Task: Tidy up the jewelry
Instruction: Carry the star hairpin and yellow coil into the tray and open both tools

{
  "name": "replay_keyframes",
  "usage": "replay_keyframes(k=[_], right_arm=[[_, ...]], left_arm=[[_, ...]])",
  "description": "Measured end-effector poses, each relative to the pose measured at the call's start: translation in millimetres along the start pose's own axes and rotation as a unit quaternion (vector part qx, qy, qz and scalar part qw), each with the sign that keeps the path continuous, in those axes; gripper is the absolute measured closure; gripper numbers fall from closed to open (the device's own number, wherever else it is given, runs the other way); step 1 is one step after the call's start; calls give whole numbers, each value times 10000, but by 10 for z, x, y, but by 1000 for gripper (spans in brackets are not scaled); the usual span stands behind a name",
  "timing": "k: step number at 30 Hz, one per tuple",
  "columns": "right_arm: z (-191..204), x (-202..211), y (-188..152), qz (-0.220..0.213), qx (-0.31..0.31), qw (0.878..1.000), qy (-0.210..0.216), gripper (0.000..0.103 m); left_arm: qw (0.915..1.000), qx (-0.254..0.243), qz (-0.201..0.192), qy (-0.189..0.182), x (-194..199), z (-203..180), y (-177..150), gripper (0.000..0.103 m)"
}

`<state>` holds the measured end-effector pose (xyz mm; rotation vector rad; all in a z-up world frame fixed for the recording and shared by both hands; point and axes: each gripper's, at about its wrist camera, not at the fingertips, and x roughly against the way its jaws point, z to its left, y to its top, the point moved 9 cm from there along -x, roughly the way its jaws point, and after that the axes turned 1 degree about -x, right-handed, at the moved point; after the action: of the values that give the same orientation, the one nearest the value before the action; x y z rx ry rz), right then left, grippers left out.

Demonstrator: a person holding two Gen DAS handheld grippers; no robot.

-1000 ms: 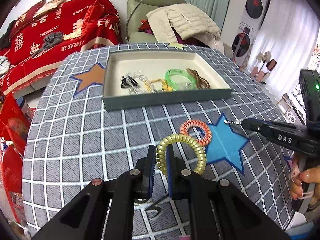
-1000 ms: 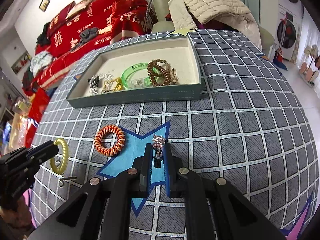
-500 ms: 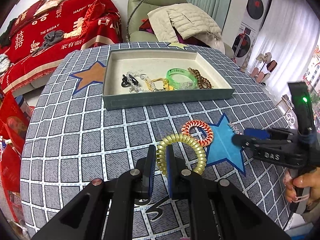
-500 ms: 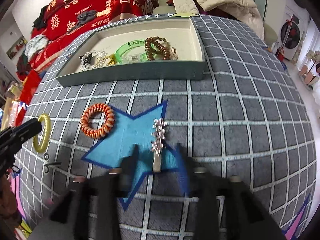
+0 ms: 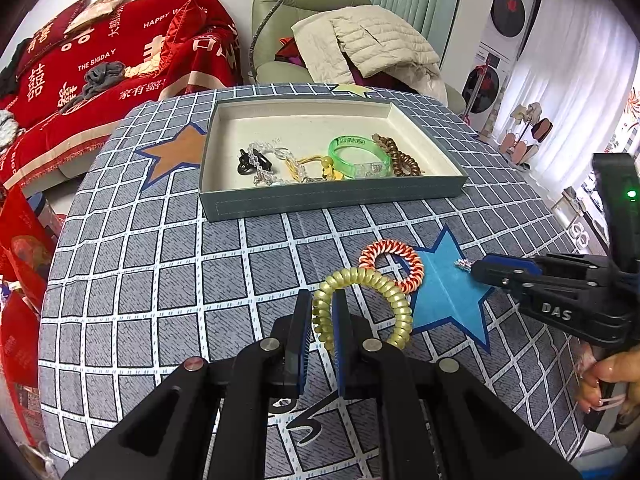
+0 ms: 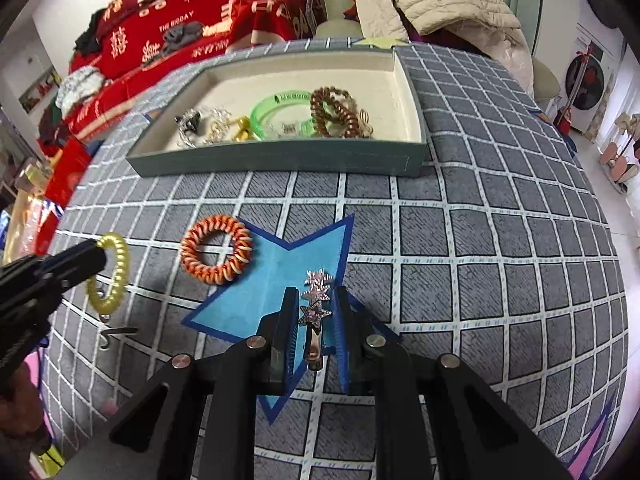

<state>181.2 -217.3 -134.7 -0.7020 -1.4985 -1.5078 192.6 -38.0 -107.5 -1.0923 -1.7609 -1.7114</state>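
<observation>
My left gripper [image 5: 322,296] is shut on a yellow spiral hair tie [image 5: 400,300], held just above the checked tablecloth. My right gripper [image 6: 316,300] stands over a blue star print, and its jaws are closing around a sparkly star hair clip [image 6: 318,292] that lies flat between them. Thin gaps still show on both sides of the clip. An orange-and-white spiral hair tie [image 6: 216,254] lies on the cloth between the two grippers. The grey tray [image 6: 280,160] behind holds a green bangle [image 6: 280,104], a brown spiral tie [image 6: 334,112] and several small pieces.
The table edge curves close at the front and right. A small dark hook [image 6: 116,334] lies on the cloth beside the left gripper. A red-covered sofa [image 5: 100,72] and a chair with a beige jacket [image 5: 368,48] stand behind the table.
The right gripper let the star clip drop flat on the blue star, spread wide, then came back down around it with the jaws narrowing. The left gripper and its hair tie kept still.
</observation>
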Motion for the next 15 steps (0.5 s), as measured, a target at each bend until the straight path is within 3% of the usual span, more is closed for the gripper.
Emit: replay_keyframes(k=[15], right_arm=[[32, 166, 210, -291, -507, 9964, 615, 85]], left_arm=[[9999, 47, -58, 135, -34, 47, 184, 73]])
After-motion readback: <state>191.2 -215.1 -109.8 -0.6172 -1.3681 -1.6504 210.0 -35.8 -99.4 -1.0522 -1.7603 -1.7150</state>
